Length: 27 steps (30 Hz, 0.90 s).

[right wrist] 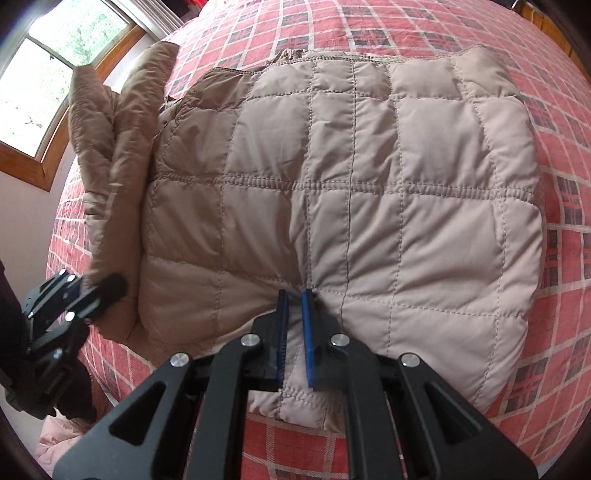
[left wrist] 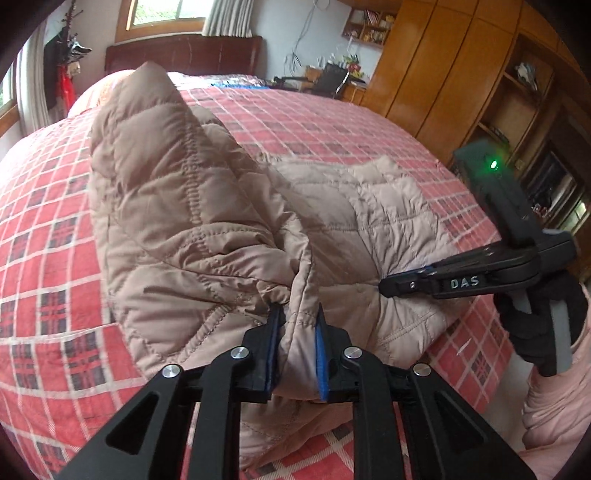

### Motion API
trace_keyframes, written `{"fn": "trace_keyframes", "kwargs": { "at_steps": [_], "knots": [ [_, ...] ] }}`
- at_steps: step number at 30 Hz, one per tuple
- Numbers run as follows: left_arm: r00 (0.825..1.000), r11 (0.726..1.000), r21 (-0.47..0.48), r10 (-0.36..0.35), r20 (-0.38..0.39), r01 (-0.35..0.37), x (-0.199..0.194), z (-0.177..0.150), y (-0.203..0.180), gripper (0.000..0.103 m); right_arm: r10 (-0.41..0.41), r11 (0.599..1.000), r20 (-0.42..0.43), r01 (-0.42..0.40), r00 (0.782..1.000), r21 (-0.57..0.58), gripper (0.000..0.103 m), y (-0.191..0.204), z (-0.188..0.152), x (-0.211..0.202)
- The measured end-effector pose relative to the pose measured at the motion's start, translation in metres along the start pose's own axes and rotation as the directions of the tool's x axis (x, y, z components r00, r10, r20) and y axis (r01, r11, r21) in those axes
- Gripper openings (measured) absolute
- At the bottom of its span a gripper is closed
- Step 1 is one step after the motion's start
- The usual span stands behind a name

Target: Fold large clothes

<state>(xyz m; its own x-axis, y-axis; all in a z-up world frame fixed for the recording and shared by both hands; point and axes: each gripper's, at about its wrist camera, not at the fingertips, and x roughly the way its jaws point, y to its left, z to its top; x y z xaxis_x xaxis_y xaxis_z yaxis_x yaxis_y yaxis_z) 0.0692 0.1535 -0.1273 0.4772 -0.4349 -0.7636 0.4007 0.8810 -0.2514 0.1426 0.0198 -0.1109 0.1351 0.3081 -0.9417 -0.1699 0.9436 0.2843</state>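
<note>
A beige quilted jacket (left wrist: pixel 207 206) lies on the red plaid bedspread (left wrist: pixel 44 229). My left gripper (left wrist: pixel 298 314) is shut on a bunched edge of it, and the cloth rises in a raised fold toward the headboard. In the right wrist view the jacket's body (right wrist: pixel 369 177) lies flat, with my right gripper (right wrist: pixel 294 295) shut on its near hem. The right gripper (left wrist: pixel 384 286) also shows from the side in the left wrist view, held by a black-gloved hand (left wrist: pixel 535 325). The left gripper (right wrist: pixel 110 286) appears at the left of the right wrist view, under the lifted part.
A dark wooden headboard (left wrist: pixel 184 51) and a window (left wrist: pixel 166 14) stand beyond the bed. Wooden wardrobes and shelves (left wrist: pixel 461 74) line the right wall. A coat rack (left wrist: pixel 68 48) stands at the left. A pink sleeve (left wrist: pixel 554 406) shows at lower right.
</note>
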Motion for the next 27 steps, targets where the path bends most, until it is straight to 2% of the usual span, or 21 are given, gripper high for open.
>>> {"fn": "trace_keyframes", "kwargs": {
  "at_steps": [6,19,24,27],
  "knots": [
    [0.998,1.0,0.017,-0.013,-0.054,0.014,0.025,0.0,0.004,0.017,0.007,1.0,0.003,-0.007,1.0,0.003,0.006,-0.003,-0.001,0.0],
    [0.999,1.0,0.013,0.025,-0.038,-0.024,0.032,-0.001,-0.001,0.021,0.011,1.0,0.006,-0.011,1.0,0.004,0.006,-0.003,-0.003,0.002],
    [1.0,1.0,0.021,0.01,-0.026,-0.01,0.026,0.0,-0.004,0.031,0.018,1.0,0.002,-0.018,1.0,0.007,0.006,-0.006,-0.002,0.002],
    [1.0,0.999,0.034,0.016,-0.018,-0.015,0.024,-0.002,-0.007,0.033,0.028,1.0,0.0,-0.028,1.0,0.01,0.008,-0.008,0.001,0.0]
  ]
}}
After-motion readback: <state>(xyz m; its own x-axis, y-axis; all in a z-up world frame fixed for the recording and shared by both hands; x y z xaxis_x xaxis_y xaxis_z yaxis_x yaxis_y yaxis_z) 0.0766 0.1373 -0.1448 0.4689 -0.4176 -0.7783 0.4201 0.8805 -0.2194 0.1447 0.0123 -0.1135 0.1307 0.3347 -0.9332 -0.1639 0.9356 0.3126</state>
